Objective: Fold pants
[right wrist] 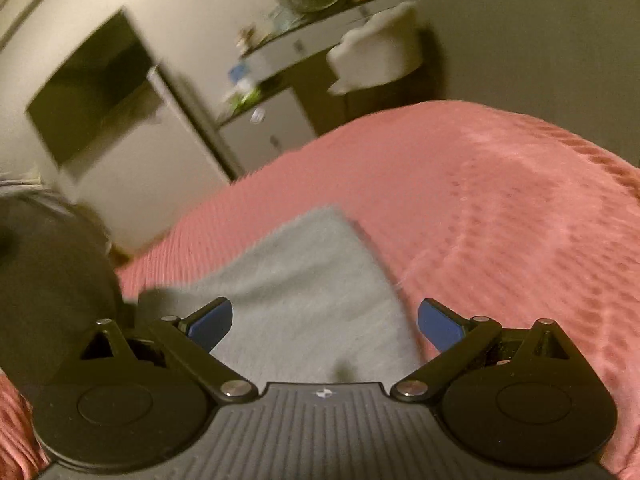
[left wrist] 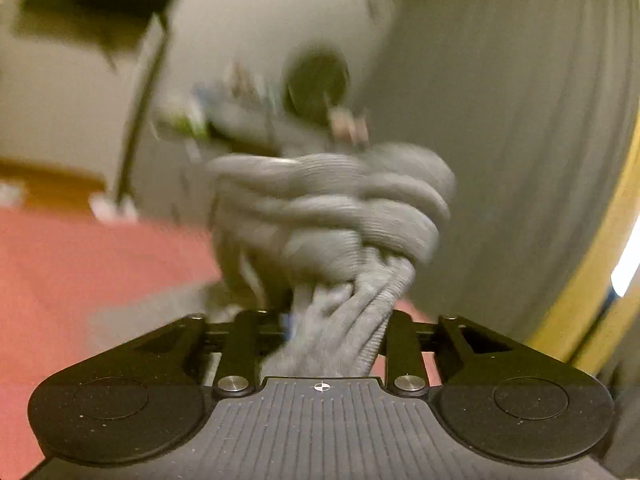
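The left gripper, a black two-finger tool seen from just behind its fingers, is clamped on a thick bunch of grey ribbed knit pants. The cloth is squeezed between the two black fingers and rises out in front of them as a twisted, gathered bundle, lifted off the bed. The left wrist view is heavily blurred. Beyond the bundle, at lower left, lies a pink textured bed cover. Further back are a pale wall and a dark rectangular screen. A pale pleated curtain fills the right side.

The right gripper has its jaws wide apart, holding nothing. Its blue-padded fingertips sit on either side of a flat stretch of the same grey pants, which lies spread on the bed directly in front of and below the tool. Whether the tips touch the cloth cannot be told. The pink bed cover surrounds the cloth and stretches away to the right. Past the bed's far edge stand a white cabinet under the dark screen, a cluttered desk and a white chair, all blurred. A dark rounded shape at the left edge is too blurred to identify.
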Tool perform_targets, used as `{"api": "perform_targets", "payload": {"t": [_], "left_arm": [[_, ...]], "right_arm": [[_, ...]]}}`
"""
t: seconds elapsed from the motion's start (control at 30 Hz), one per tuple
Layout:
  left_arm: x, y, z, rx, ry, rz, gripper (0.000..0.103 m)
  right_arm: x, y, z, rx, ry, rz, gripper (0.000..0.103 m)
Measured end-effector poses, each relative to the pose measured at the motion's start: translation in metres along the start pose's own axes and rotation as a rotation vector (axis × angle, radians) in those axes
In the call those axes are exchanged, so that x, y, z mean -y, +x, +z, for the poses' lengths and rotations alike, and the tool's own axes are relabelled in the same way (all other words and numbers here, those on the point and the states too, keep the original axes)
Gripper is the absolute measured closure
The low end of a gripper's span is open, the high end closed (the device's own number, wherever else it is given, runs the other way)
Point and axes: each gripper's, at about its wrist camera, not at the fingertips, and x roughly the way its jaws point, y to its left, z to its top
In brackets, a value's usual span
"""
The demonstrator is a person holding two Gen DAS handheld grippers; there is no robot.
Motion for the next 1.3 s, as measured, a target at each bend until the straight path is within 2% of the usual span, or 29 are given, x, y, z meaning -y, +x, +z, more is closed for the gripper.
{"api": "perform_targets", "payload": {"t": [0.07, 0.13, 0.17, 0.2, 0.23, 0.27, 0.3, 0.33, 0.37, 0.4, 0.5, 0.6, 0.63, 0.67, 0.7, 0.8, 0.9, 0.97, 1.07, 1.13, 1.2, 1.27, 1.3], "left_arm": [[0.022, 0.061, -0.040, -0.150, 0.022, 0.061, 0.057], [0.039, 0.121, -0.090, -0.414, 0.081, 0.134, 0.058], [0.051, 0.128, -0.107, -0.421, 0.181, 0.176, 0.058], [0.065, 0.120, -0.116, -0.350, 0.308, 0.193, 0.054], [0.074, 0.112, -0.115, -0.334, 0.386, 0.186, 0.050], [0.074, 0.105, -0.108, -0.351, 0.378, 0.150, 0.042], [0.067, 0.094, -0.098, -0.366, 0.311, 0.109, 0.036], [0.054, 0.079, -0.087, -0.353, 0.200, 0.052, 0.031], [0.043, 0.064, -0.081, -0.327, 0.106, 0.015, 0.019], [0.030, 0.049, -0.075, -0.297, 0.010, 0.004, 0.011], [0.002, 0.009, -0.066, -0.209, -0.164, 0.064, 0.009], [-0.036, -0.018, -0.066, -0.107, -0.274, 0.201, 0.007], [-0.053, -0.024, -0.069, -0.094, -0.323, 0.244, 0.007], [-0.063, -0.026, -0.070, -0.104, -0.377, 0.276, 0.007], [-0.074, -0.029, -0.074, -0.119, -0.432, 0.278, 0.007], [-0.089, -0.031, -0.086, -0.130, -0.516, 0.283, 0.007], [-0.087, -0.029, -0.087, -0.136, -0.472, 0.288, 0.007], [-0.074, -0.026, -0.093, -0.142, -0.419, 0.302, 0.007], [-0.075, -0.018, -0.095, -0.168, -0.352, 0.318, 0.007], [-0.068, -0.017, -0.096, -0.175, -0.330, 0.316, 0.007], [-0.067, -0.025, -0.103, -0.175, -0.334, 0.310, 0.007], [-0.070, -0.028, -0.106, -0.175, -0.349, 0.303, 0.007], [-0.071, -0.031, -0.106, -0.174, -0.357, 0.299, 0.007]], "right_arm": [[0.017, -0.007, 0.004, 0.011, 0.023, -0.009, 0.003], [0.031, -0.008, 0.005, -0.008, 0.039, -0.035, 0.003], [0.037, -0.007, 0.004, -0.024, 0.054, -0.035, 0.003], [0.045, -0.007, 0.005, -0.039, 0.069, -0.020, 0.003], [0.050, -0.007, 0.004, -0.050, 0.079, 0.001, 0.003], [0.055, -0.007, 0.003, -0.057, 0.083, 0.017, 0.003], [0.057, -0.007, 0.000, -0.066, 0.084, 0.025, 0.003], [0.059, -0.004, -0.001, -0.079, 0.090, 0.036, 0.003], [0.059, -0.001, -0.002, -0.087, 0.100, 0.049, 0.003], [0.058, 0.002, -0.002, -0.099, 0.113, 0.075, 0.003], [0.045, 0.013, -0.005, -0.134, 0.123, 0.152, 0.003], [0.031, 0.027, -0.006, -0.186, 0.135, 0.228, 0.004], [0.027, 0.032, -0.007, -0.210, 0.152, 0.259, 0.005], [0.024, 0.037, -0.010, -0.228, 0.164, 0.278, 0.011], [0.021, 0.043, -0.011, -0.246, 0.172, 0.274, 0.019], [0.013, 0.056, -0.018, -0.272, 0.193, 0.212, 0.024], [0.008, 0.059, -0.014, -0.279, 0.207, 0.181, 0.027], [0.001, 0.064, -0.013, -0.315, 0.173, 0.111, 0.027], [-0.004, 0.064, -0.019, -0.331, 0.133, 0.049, 0.029], [-0.008, 0.064, -0.024, -0.324, 0.112, 0.043, 0.026], [-0.008, 0.067, -0.025, -0.342, 0.107, 0.064, 0.018], [-0.009, 0.078, -0.025, -0.391, 0.123, 0.065, 0.018], [-0.011, 0.078, -0.024, -0.388, 0.121, 0.058, 0.018]]}}
